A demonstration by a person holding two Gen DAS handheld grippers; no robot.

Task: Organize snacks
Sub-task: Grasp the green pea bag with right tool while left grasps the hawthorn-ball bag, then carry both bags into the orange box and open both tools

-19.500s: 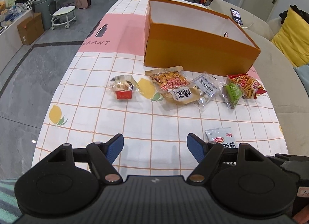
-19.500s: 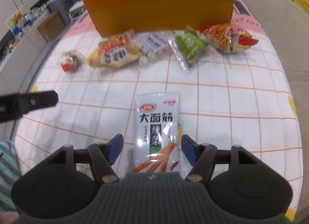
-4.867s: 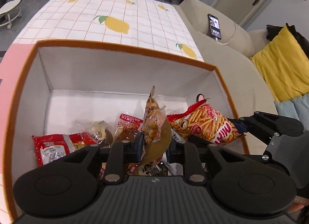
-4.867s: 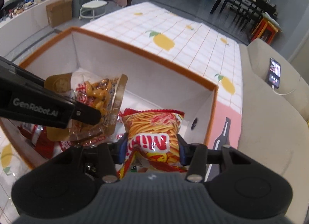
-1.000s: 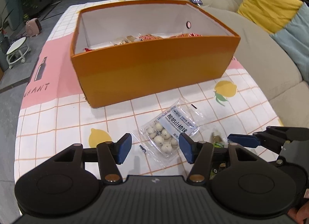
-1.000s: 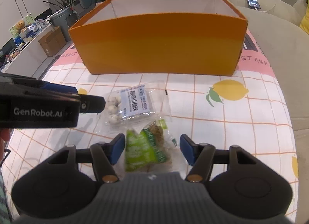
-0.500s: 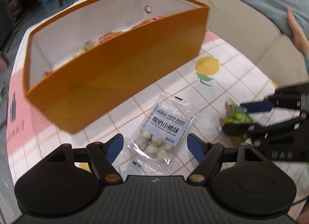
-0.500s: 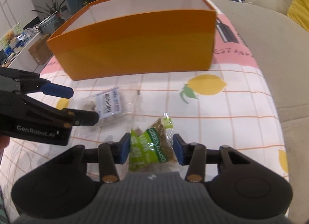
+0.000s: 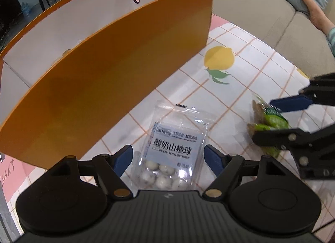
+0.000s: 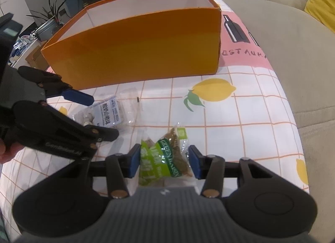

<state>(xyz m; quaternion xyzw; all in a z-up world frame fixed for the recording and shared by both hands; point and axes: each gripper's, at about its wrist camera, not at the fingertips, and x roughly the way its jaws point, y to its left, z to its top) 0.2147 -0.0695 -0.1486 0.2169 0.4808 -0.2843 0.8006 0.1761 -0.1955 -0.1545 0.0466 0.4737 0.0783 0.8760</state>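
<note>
Checked tablecloth; clear hawthorn-ball packet; green raisin bag.

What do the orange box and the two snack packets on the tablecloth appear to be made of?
Orange box: likely cardboard, matte, with thin flat walls, white inside and a punched hole. Hawthorn ball packet: clear glossy plastic film; the balls show through. Green raisin packet: crinkled plastic film, partly printed, partly transparent. Tablecloth: material unclear, perhaps coated fabric.
</note>
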